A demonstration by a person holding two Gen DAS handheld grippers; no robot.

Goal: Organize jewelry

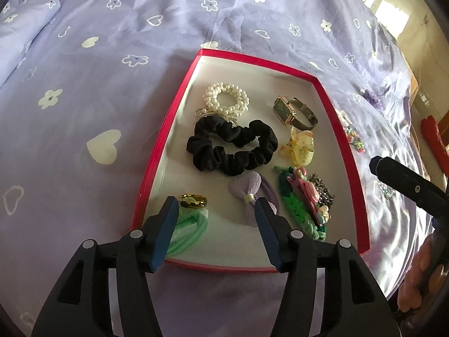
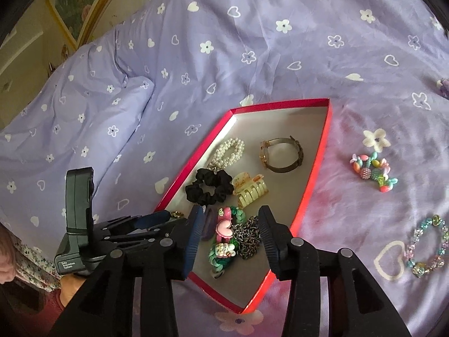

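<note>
We saw L gripper (image 1: 216, 206) & R gripper (image 2: 231, 217) both part-open, empty, over red tray (image 1: 348, 146) w/ jewelry.

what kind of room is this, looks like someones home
Most likely a bedroom in a home: the red box of hair ties and jewelry sits on a bed with a lilac flower-and-heart sheet, a matching pillow beside it, and a framed picture behind.

One red box (image 1: 348, 137) holds one pearl bracelet (image 1: 226, 99), one watch (image 1: 294, 111), one black scrunchie (image 1: 233, 147), one claw clip (image 1: 299, 147), one gold ring (image 1: 193, 200). Two beaded bracelets (image 2: 374, 171) lie on the bed (image 2: 224, 42).
</note>
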